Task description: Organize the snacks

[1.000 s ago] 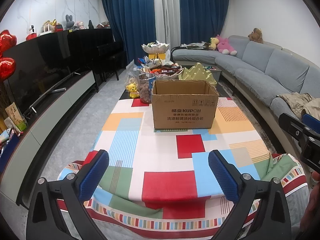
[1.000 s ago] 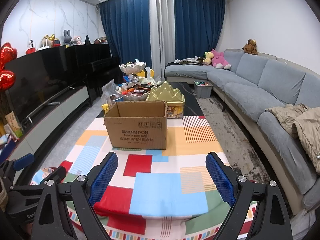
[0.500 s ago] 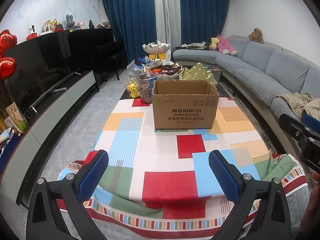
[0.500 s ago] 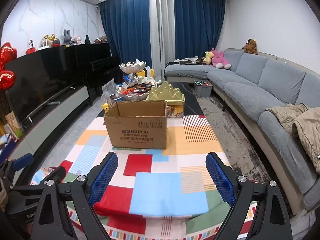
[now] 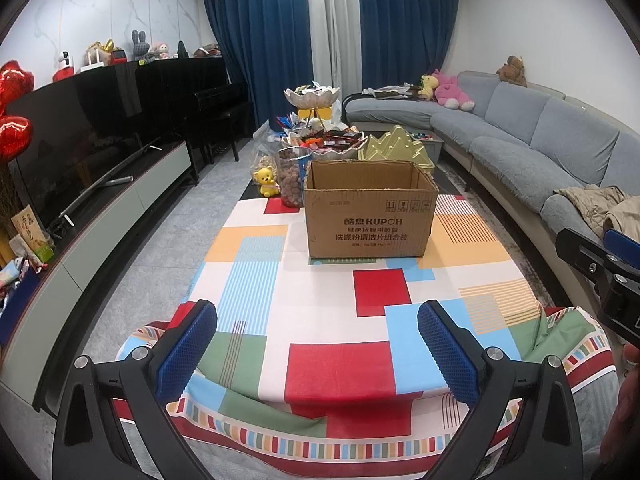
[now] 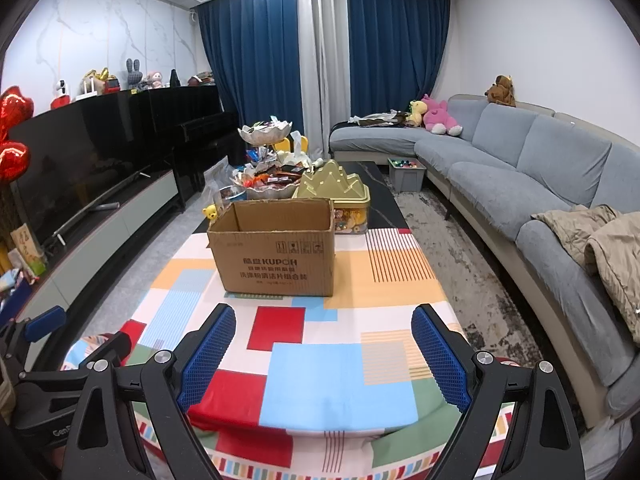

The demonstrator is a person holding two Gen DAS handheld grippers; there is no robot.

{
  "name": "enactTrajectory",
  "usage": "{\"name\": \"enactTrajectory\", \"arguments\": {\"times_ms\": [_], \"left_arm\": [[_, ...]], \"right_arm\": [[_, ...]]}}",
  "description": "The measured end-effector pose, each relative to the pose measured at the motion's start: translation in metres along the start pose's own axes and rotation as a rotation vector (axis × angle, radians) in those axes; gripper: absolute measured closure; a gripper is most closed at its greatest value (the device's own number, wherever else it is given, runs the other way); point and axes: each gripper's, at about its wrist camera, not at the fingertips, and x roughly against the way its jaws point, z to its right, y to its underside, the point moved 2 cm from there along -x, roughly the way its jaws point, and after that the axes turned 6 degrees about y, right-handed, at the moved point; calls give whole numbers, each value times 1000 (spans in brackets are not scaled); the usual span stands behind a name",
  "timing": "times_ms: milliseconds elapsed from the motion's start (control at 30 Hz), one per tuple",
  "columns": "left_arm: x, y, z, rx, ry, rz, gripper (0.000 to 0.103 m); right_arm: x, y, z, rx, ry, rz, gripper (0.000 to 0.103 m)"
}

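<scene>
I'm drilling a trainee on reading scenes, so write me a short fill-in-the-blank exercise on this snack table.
1. The cardboard box stands on the tablecloth with its top ____.
2. Both the left gripper and the right gripper hold ____.
3. The small bear figure left of the box is ____ in colour.
4. The tin behind the box has a ____ lid shaped like peaks.

Missing words: open; nothing; yellow; gold

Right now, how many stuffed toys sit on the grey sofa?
3: a yellow toy and a pink toy side by side on the far seat, a brown toy atop the backrest. Others may be hidden.
</scene>
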Motion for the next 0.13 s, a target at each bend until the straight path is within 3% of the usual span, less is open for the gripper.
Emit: {"name": "enactTrajectory", "arguments": {"times_ms": [133], "left_arm": [[-3,0,-2,-1,7,-10,1]], "right_arm": [[-2,4,-3,-2,6,-10,12]]}}
